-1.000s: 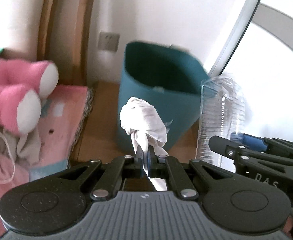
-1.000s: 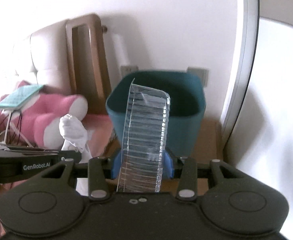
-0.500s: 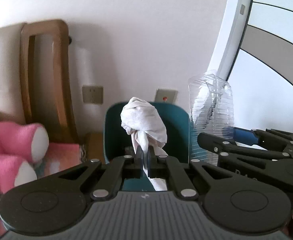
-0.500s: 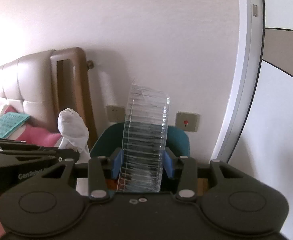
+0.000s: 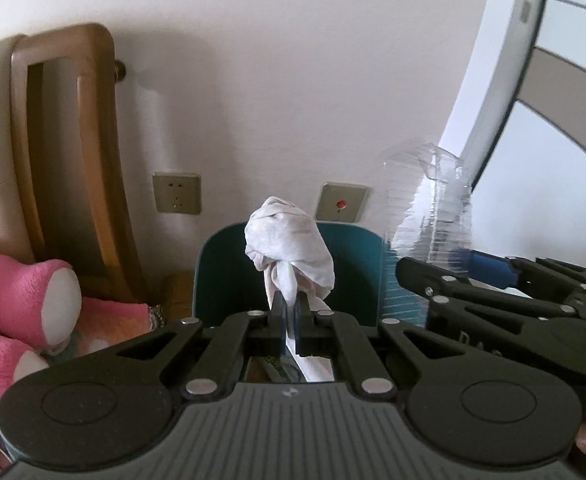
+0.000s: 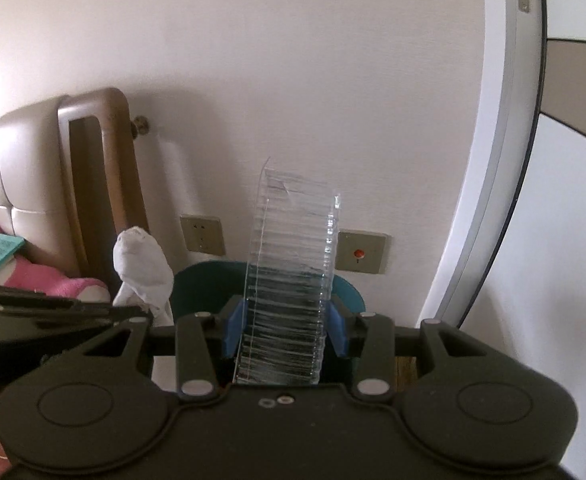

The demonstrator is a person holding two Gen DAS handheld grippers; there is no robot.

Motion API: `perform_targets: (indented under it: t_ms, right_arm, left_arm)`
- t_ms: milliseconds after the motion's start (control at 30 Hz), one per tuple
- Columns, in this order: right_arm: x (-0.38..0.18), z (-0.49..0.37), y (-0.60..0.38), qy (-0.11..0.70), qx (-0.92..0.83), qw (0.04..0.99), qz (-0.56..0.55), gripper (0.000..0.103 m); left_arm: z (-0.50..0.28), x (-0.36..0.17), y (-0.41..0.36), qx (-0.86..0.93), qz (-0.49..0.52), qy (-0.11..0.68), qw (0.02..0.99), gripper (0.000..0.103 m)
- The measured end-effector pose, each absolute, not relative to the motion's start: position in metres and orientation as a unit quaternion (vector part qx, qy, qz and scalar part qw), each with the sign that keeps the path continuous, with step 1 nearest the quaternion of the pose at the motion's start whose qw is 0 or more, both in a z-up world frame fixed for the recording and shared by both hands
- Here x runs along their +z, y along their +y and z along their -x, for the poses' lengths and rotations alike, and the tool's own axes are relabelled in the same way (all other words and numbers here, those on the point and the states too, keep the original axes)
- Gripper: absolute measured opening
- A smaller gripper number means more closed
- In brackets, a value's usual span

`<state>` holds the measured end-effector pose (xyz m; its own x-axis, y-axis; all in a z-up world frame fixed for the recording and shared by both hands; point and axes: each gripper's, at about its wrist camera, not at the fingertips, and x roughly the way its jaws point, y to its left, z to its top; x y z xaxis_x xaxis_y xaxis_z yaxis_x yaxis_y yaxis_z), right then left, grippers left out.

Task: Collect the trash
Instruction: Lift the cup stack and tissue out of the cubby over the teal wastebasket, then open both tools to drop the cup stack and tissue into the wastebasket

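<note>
The left gripper (image 5: pixel 289 312) pinches a tissue (image 5: pixel 289 240); the right gripper (image 6: pixel 287 328) clamps a plastic tray (image 6: pixel 293 264). Best release both only once directly over the bin (image 5: pixel 357 256) ahead.

Crumpled white tissue (image 5: pixel 289 240) in left gripper (image 5: pixel 288 316) jaws (pinched tight), before teal bin (image 5: pixel 221 280).
</note>
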<state>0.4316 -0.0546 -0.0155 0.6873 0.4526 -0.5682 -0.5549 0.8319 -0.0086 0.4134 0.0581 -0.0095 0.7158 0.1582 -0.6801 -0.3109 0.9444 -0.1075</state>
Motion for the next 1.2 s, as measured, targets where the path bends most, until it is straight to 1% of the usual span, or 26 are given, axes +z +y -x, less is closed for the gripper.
perform_targets:
  t_ms: [267,433,567,600,667,767,1000,1100,1133,1167,1200]
  right_arm:
    - [-0.044,-0.437,-0.043,0.316,0.286,0.897,0.115,0.043]
    - [-0.05,-0.441,-0.043,0.32,0.28,0.898,0.11,0.044]
    - [-0.053,-0.448,-0.045,0.334,0.274,0.896,0.102,0.049]
    - [-0.054,-0.45,-0.045,0.336,0.274,0.895,0.102,0.049]
    - [-0.056,-0.452,-0.044,0.34,0.272,0.894,0.11,0.056]
    - [-0.058,-0.453,-0.043,0.334,0.266,0.897,0.118,0.062]
    - [-0.055,-0.454,-0.055,0.336,0.257,0.901,0.091,0.063]
    - [-0.051,-0.45,-0.06,0.333,0.258,0.903,0.083,0.063]
    - [-0.049,-0.448,-0.062,0.331,0.26,0.904,0.08,0.063]
    - [-0.047,-0.446,-0.065,0.327,0.26,0.905,0.078,0.063]
    - [-0.045,-0.443,-0.066,0.323,0.26,0.907,0.079,0.063]
  left_arm:
    - [-0.436,-0.033,0.064,0.149,0.105,0.382,0.906,0.003]
    - [-0.443,-0.052,0.061,0.15,0.092,0.409,0.895,0.003]
    - [-0.448,-0.065,0.062,0.152,0.084,0.43,0.886,0.003]
    - [-0.449,-0.068,0.063,0.151,0.086,0.434,0.884,0.003]
    - [-0.451,-0.073,0.064,0.151,0.088,0.44,0.881,0.003]
    - [-0.454,-0.079,0.066,0.153,0.089,0.45,0.875,0.004]
    - [-0.457,-0.095,0.076,0.151,0.124,0.48,0.855,0.006]
    - [-0.454,-0.097,0.075,0.149,0.126,0.479,0.856,0.014]
    - [-0.454,-0.097,0.075,0.148,0.125,0.477,0.857,0.022]
    - [-0.452,-0.096,0.073,0.147,0.124,0.474,0.859,0.032]
    - [-0.45,-0.094,0.072,0.147,0.123,0.468,0.862,0.038]
